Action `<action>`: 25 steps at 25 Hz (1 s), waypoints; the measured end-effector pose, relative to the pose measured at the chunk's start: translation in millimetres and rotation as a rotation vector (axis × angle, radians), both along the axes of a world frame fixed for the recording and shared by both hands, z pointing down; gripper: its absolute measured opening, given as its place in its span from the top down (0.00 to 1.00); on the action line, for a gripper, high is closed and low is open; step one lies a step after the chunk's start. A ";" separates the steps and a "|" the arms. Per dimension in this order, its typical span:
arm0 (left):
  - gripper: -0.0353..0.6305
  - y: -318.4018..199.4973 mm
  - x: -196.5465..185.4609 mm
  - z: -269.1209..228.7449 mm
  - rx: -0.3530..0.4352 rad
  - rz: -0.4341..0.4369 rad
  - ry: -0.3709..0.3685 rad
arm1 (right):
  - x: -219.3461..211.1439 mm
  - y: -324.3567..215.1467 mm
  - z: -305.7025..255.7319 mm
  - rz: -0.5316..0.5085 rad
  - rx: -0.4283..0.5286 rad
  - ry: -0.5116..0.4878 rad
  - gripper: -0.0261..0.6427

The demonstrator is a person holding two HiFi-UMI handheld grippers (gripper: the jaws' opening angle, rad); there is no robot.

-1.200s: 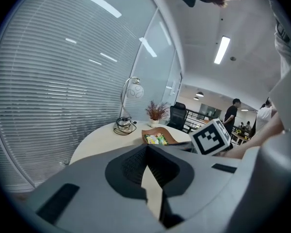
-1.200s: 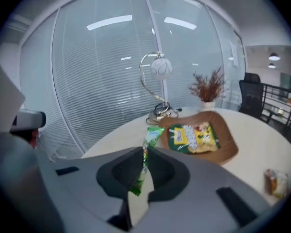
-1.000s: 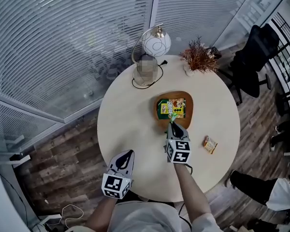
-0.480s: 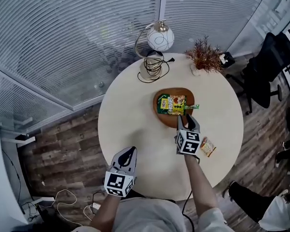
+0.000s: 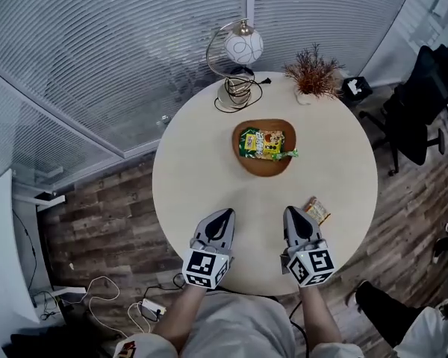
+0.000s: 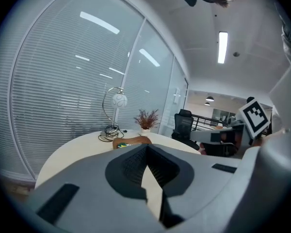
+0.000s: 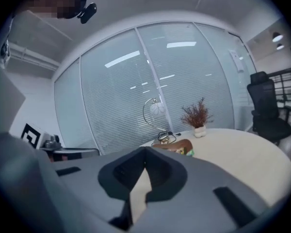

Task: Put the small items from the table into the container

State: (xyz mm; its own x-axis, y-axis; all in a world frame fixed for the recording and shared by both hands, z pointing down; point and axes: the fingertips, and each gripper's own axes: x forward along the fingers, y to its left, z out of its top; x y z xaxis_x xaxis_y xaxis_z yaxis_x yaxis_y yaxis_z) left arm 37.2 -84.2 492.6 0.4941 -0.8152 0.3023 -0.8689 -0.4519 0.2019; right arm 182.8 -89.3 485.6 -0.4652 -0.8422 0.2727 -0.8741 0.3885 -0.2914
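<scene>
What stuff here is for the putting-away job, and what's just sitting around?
For the job:
wooden bowl
snack packets already in it
orange packet lying on the table

Just sitting around:
lamp
potted plant
black office chair

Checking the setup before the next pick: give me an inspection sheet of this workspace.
Surface: round beige table, clean-looking.
Job's things: brown bowl holding snack packets; one orange packet lies on the table beside the right gripper's tip.
Clutter: globe lamp, dried plant in a white pot.
Grippers: left gripper and right gripper at the near edge, jaws shut, empty.
Cables: lamp cord coiled at the lamp's base; power strip and cables on the floor.
Surroundings: glass wall with blinds, black office chair, wood floor.
</scene>
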 end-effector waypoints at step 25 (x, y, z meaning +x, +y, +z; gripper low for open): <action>0.96 54.4 63.4 18.1 -0.040 0.118 -0.058 | 88.5 72.8 93.8 0.071 -0.110 0.180 0.94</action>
State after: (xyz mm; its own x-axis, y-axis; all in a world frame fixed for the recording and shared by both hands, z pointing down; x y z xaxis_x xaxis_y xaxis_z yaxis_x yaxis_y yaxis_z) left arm 100.5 -29.9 510.7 0.5663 -0.7391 0.3646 -0.8211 -0.5441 0.1724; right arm 271.4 -16.5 579.4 -0.3413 -0.8315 0.4384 -0.9399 0.2986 -0.1654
